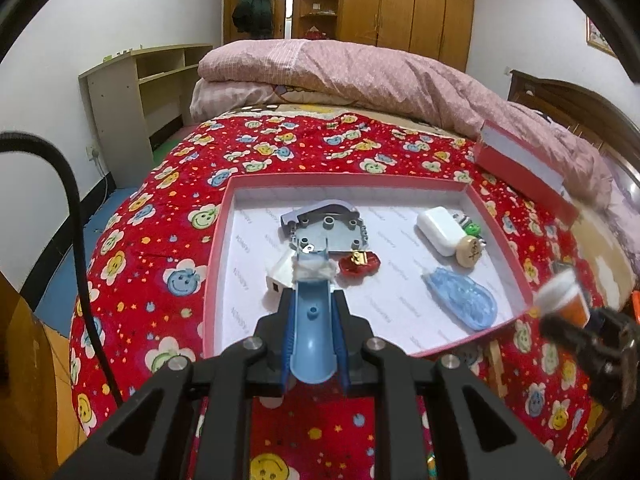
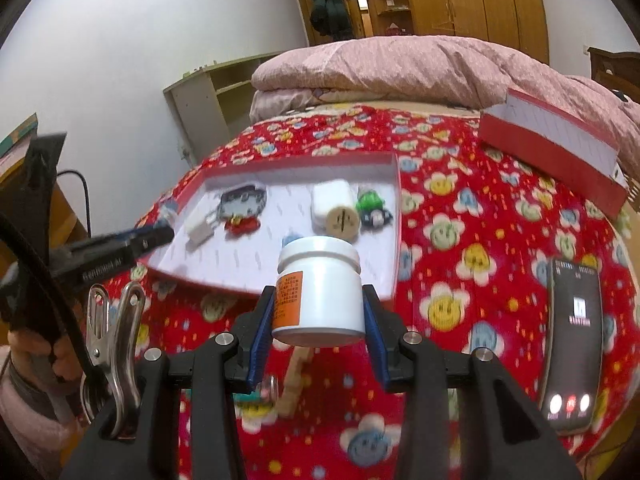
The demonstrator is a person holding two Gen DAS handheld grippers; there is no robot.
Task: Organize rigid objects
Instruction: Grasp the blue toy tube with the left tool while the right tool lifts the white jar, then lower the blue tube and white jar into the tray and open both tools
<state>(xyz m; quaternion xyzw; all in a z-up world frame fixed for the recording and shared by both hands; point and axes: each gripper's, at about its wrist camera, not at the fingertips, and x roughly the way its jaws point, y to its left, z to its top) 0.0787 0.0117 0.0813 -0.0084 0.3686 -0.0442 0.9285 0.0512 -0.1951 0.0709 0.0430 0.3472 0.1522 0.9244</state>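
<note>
Each gripper carried something toward the box [image 1: 224, 216] on the bed. The left gripper [image 1: 314, 332], clamped tight, held a blue scoop [image 1: 312, 320] lengthwise, its tip already over the box's near wall. The right gripper [image 2: 320, 312], part open, gripped a white jar [image 2: 320, 292] upright, with the box just ahead and slightly left.

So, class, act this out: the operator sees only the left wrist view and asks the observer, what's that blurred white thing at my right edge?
Observer: A white jar with an orange label, gripped between the right gripper's fingers.
Operator: Anything on the bedspread right of the box?
Observer: A phone, lying flat with its screen lit.
Operator: Anything else near that gripper?
Observer: A metal clip stands beside its body, on the picture's left.
</note>
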